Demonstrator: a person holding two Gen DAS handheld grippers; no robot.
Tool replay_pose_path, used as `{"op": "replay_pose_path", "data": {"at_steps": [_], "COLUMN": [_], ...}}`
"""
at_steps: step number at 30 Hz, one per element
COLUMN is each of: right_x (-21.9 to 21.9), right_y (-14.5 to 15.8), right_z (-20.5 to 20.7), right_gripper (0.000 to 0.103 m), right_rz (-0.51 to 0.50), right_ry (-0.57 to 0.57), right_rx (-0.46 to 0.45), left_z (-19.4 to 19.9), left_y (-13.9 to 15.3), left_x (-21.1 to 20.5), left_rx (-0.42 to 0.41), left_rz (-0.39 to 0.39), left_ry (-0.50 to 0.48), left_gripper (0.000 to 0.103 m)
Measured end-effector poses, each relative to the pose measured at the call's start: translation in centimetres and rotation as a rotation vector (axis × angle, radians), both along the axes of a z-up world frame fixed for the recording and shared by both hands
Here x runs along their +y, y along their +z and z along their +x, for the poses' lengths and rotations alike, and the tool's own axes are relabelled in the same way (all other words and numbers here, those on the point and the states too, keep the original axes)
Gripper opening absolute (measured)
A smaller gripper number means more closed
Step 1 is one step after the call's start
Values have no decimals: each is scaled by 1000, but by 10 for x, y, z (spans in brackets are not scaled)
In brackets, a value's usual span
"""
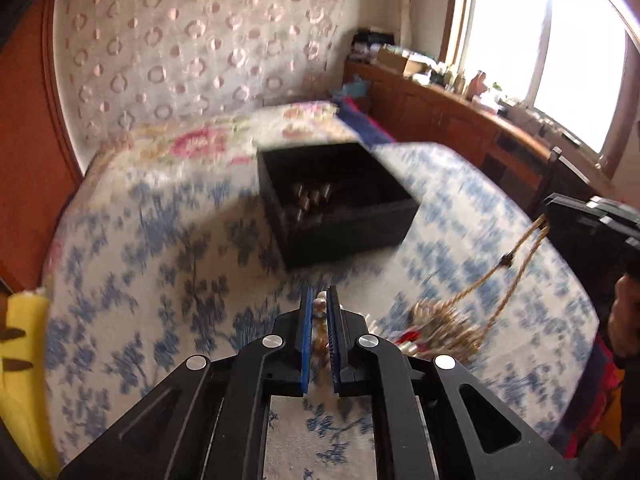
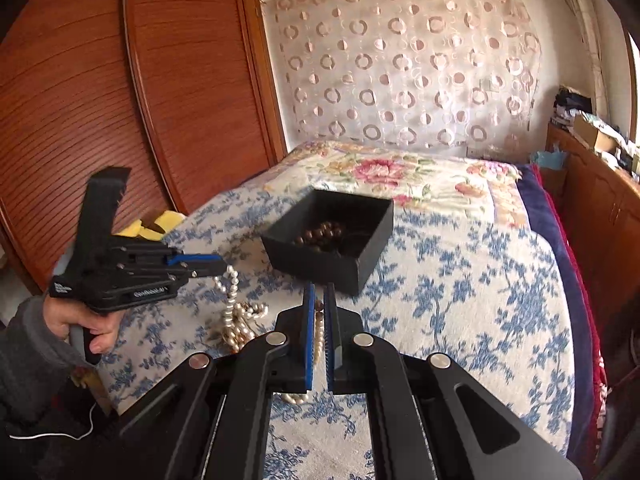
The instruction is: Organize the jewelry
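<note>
A black open box (image 1: 340, 200) (image 2: 332, 236) sits on the bed and holds a brown bead bracelet (image 2: 320, 234). My left gripper (image 1: 319, 300) is shut on a white pearl strand (image 2: 234, 308), which hangs from it to a heap on the bed; the gripper also shows from the side in the right wrist view (image 2: 224, 266). My right gripper (image 2: 319, 292) is shut on a tan cord necklace (image 1: 496, 276) with a beaded cluster that rests on the bed; the gripper shows at the right edge of the left wrist view (image 1: 550, 216).
The bed has a blue-and-white floral cover (image 2: 460, 280). A wooden wardrobe (image 2: 120, 100) stands at the left. A cluttered wooden sideboard (image 1: 460, 112) runs under the window at the right. Yellow foam (image 1: 24, 360) lies at the bed's left edge.
</note>
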State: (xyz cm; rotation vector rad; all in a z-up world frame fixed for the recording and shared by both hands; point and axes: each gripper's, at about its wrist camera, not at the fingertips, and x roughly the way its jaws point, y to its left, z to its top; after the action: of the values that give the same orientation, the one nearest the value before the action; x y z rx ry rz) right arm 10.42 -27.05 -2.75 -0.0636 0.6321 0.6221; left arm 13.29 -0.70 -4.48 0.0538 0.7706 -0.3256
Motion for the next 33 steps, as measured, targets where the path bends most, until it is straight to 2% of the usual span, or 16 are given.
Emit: {"op": "replay_pose_path", "data": {"at_steps": [7,8,10,13,16,19,21,25,26,28,30,33], "right_x": [10,11,12,13,12,11,11,11,11,13,15,16], "right_y": [25,28,35,47,54,53,48,38,35,32,30,30], "right_z": [-2,-2,-1,1,3,3,2,5,6,7,8,7], "right_gripper": [5,5,5,5,5,5,5,5,5,5,5,5], "right_rz": [-29,-35,-41,-37,-24,-21,-24,-29,-30,-32,-36,-40], "right_ry": [28,31,34,33,30,28,27,23,22,22,23,26], "right_rx": [-54,-60,-75,-97,-107,-103,-96,-75,-68,-61,-58,-58], "left_z": [-16,-17,-19,-22,-21,-20,-19,-8,-5,1,6,9], "left_y": [57,63,76,94,101,87,68,10,2,-21,-34,-49], "left_x": [-8,-9,-10,-12,-15,-10,-4,12,14,19,20,16], "left_rx": [-122,-135,-167,-208,-220,-180,-137,7,21,79,110,137], "left_rz": [-17,-17,-20,-17,3,17,41,88,97,98,104,111], "left_ry": [-20,-21,-18,-22,-29,-24,-20,24,30,37,43,32], "left_gripper": [6,0,0,0,0,0,0,2,3,9,29,30]}}
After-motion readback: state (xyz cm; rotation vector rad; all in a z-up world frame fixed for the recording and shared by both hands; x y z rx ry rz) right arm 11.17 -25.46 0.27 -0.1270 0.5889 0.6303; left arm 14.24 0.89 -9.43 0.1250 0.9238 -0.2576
